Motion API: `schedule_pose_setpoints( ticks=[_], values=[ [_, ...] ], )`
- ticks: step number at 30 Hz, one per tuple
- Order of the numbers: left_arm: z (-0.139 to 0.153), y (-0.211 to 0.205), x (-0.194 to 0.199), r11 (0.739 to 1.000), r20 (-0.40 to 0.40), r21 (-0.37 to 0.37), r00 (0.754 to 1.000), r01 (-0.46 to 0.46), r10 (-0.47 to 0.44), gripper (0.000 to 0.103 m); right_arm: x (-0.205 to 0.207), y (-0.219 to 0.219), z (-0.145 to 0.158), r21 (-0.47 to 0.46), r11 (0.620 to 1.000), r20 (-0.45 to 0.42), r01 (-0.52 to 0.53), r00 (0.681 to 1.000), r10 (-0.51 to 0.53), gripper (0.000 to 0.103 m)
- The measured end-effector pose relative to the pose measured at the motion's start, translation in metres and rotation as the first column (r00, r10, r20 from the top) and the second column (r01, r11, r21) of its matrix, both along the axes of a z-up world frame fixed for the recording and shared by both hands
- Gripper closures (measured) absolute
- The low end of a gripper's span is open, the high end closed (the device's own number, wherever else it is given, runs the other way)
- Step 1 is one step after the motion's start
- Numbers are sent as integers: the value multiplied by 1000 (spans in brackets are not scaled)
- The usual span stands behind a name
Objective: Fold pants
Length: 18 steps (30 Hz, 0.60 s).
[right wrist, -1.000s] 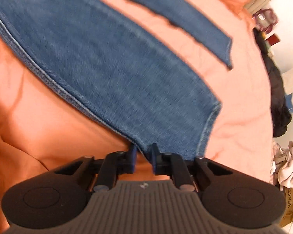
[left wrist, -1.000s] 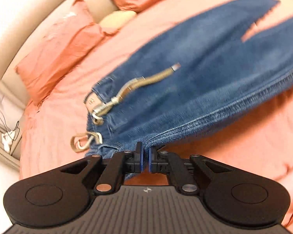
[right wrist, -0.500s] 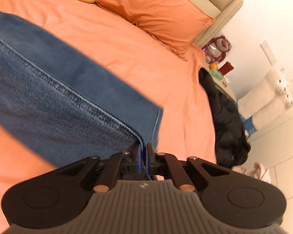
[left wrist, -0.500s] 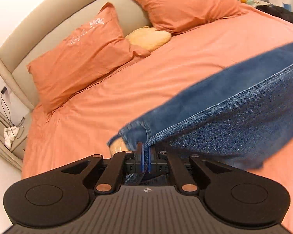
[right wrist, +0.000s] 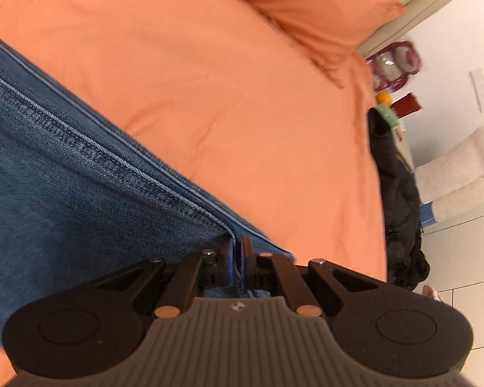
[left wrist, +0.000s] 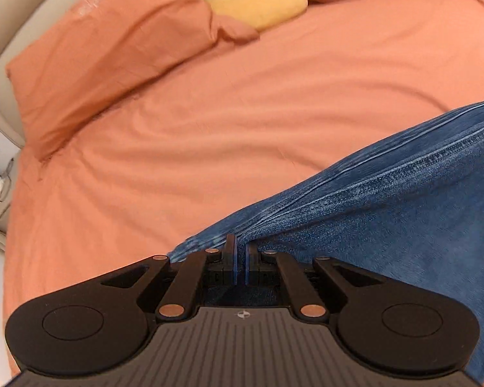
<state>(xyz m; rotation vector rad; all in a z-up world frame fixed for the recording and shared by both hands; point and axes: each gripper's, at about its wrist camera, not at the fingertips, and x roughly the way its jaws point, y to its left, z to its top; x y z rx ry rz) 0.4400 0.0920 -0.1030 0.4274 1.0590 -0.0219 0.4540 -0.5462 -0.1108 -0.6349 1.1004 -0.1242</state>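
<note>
The blue denim pants (left wrist: 387, 200) hang stretched between my two grippers above the orange bed (left wrist: 209, 113). My left gripper (left wrist: 241, 248) is shut on one end of the pants, with the side seam running off to the right. My right gripper (right wrist: 236, 251) is shut on the other end of the pants (right wrist: 64, 177), whose seam runs off to the upper left. The rest of the pants hangs below and is hidden.
Orange pillows (left wrist: 106, 51) and a yellow cushion (left wrist: 258, 6) lie at the headboard. In the right wrist view, a black garment (right wrist: 400, 200) lies at the bed's right edge, with small items (right wrist: 393, 64) and a white plush toy (right wrist: 461, 167) beyond.
The pants lay flat on the bed one second ago; both grippers have lifted them by the edge and carried them toward the head of the bed.
</note>
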Motion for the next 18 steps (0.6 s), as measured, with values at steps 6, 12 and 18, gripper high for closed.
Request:
schedule_pose_setpoints(
  ticks=[6,12,18],
  values=[
    [-16,8,18,997,11,-58,999,-50,50,98,30,0,-38,-22,999,-32,30,999,-30,103],
    [-3,12,27,994,72,-95,996,-51,58,98,38,-10,-38,22,998,-4,65,998,-65,103],
    [-28,6,47,994,36,-56,994,-97,99,85,43,0,-49,6,991,10,131,991,-131,103]
  ],
)
